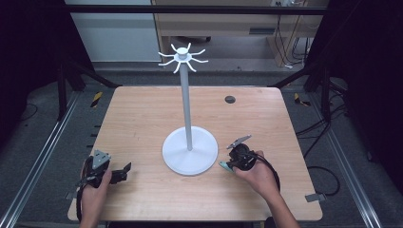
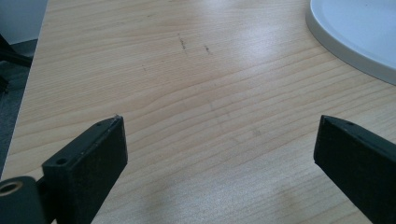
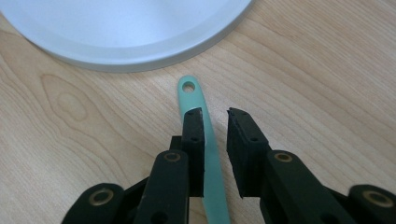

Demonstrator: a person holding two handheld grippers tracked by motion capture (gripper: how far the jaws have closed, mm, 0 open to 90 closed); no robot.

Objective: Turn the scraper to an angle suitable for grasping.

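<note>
Table (image 1: pixel 142 114), light wood, seen from high view w/ white stand (image 1: pixel 189 151) near centre: round base, upright pole, hooked arms at top. Dark round plug (image 1: pixel 230 99) set in tabletop, far side, right of pole.

Left gripper (image 1: pixel 124 168): held low at near-left part of table, well apart from stand base. Left gripper view: its two black jaws spread wide, bare wood between them, nothing gripped; edge of white base at upper right corner.

Right gripper (image 3: pixel 215 114): just right of stand base, near its front edge. Right gripper view: jaws slightly parted, w/ mint-green handle (image 3: pixel 205 135) running up between them. Handle lies against left-hand jaw in that view; a gap shows betw. handle and other jaw, so not pinched. Handle's rounded end, w/ small hanging hole, pokes out past jaw tips, pointing toward rim of white base, near it but not touching. High view: green tip (image 1: pixel 225 166) shows at gripper's lower left, close to tabletop. Whether handle rests on wood: cannot tell.
</note>
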